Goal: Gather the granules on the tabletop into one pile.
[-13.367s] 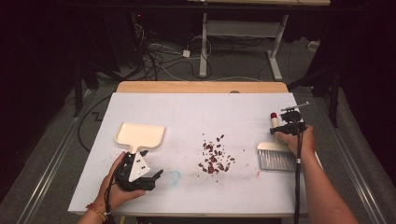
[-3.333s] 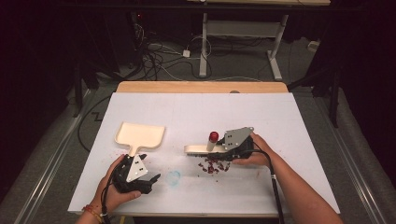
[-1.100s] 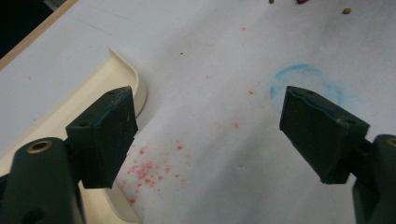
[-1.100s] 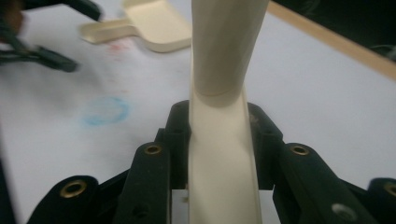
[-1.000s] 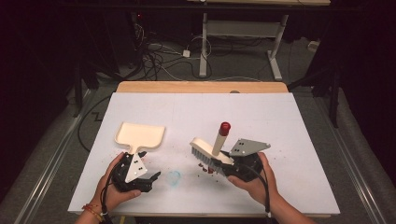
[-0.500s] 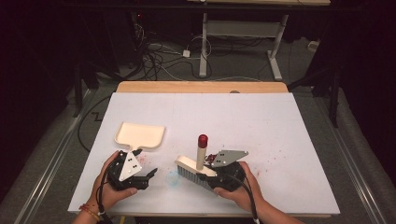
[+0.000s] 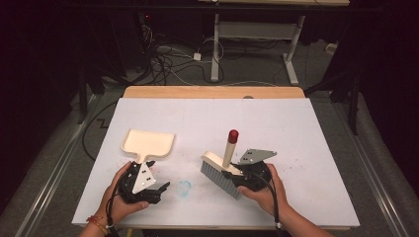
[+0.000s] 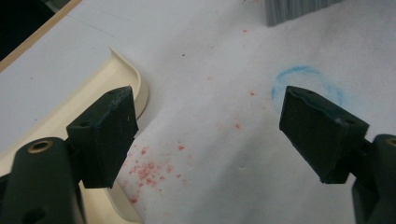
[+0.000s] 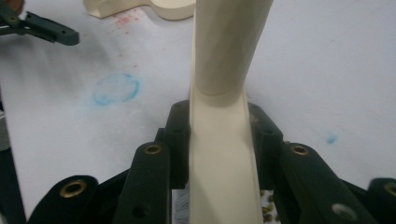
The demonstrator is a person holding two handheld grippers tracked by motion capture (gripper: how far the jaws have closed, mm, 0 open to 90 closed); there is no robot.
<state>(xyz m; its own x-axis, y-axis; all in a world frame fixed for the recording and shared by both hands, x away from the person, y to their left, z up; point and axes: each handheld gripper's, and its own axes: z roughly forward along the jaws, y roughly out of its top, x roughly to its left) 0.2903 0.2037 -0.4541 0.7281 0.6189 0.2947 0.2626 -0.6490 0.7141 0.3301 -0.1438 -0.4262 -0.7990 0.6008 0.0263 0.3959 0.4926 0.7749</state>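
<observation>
My right gripper [image 7: 240, 176] is shut on a cream hand brush [image 7: 220, 170] near the table's front, right of centre. Its grey bristles rest on the white sheet and its red-tipped handle [image 7: 232, 136] points up. In the right gripper view both jaws press the brush's cream back [image 9: 224, 158]. A cream dustpan [image 7: 148, 142] lies front left, handle toward me. My left gripper [image 7: 159, 176] sits just below that handle, open and holding nothing. Between its jaws in the left gripper view lie the dustpan's edge [image 8: 126, 70] and fine red crumbs [image 8: 149, 170].
A faint blue ring [image 7: 184, 187] is drawn on the sheet between the two grippers. The white sheet [image 7: 276, 123] covers a wooden table. Behind it are floor cables and a white table frame [image 7: 257, 34].
Over the last second the right gripper swept the brush toward the front left, then came back a little to the right. The left gripper stayed put.
</observation>
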